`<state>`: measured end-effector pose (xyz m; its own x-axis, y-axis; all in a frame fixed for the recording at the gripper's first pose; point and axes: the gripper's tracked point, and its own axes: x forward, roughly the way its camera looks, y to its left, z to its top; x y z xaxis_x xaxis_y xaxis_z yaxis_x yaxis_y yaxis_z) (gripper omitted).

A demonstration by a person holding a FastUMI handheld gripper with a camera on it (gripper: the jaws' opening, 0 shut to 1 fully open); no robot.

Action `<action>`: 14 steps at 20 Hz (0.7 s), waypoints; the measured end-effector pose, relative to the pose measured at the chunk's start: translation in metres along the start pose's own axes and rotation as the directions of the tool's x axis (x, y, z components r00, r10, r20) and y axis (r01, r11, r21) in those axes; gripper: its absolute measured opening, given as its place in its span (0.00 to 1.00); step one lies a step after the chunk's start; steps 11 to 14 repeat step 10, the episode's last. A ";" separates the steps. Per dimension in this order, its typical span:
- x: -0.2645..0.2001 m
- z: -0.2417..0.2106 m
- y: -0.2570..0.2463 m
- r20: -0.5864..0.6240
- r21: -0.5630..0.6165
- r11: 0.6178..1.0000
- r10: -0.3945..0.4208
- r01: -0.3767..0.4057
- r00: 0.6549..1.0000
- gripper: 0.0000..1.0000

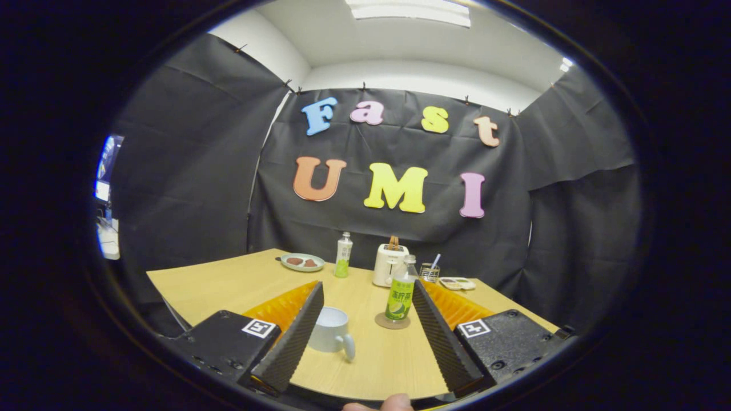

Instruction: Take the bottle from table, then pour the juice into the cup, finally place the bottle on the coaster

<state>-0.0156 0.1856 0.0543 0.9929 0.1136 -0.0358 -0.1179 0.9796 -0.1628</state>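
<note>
In the gripper view, the gripper (pixel 365 325) is hanging over the near part of the wooden table (pixel 228 285) with its fingers spread wide and nothing pressed between them. The bottle (pixel 401 294) with the green label is standing upright on the round coaster (pixel 392 322), just inside the right finger, which is covering a sliver of the bottle's right side. Left of the bottle, the pale cup (pixel 331 330) is sitting against the inner side of the left finger, its left part hidden behind that finger and its handle pointing toward the camera; what is inside it cannot be made out. Nearest the camera, a fingertip (pixel 394 403) of the person is peeking in, cut off. Beyond the bottle a white toaster (pixel 389 264) is standing with something sticking out of its top, too small to identify. Left of the toaster a second bottle (pixel 343 255) is standing upright, and further left a plate (pixel 302 262) is carrying dark pieces. Right of the bottle, a small glass (pixel 429 272) with a stick in it and a flat tray (pixel 457 283) are resting near the table's far edge. Black cloth is draping the booth behind the table, under a white ceiling with a light panel (pixel 408 10).
</note>
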 end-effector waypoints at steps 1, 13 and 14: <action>-0.001 0.001 -0.001 0.002 0.003 1.000 -0.004 0.004 1.000 1.00; -0.017 0.007 -0.004 0.040 0.090 0.995 -0.036 0.032 0.999 1.00; -0.017 0.007 -0.004 0.040 0.090 0.995 -0.036 0.032 0.999 1.00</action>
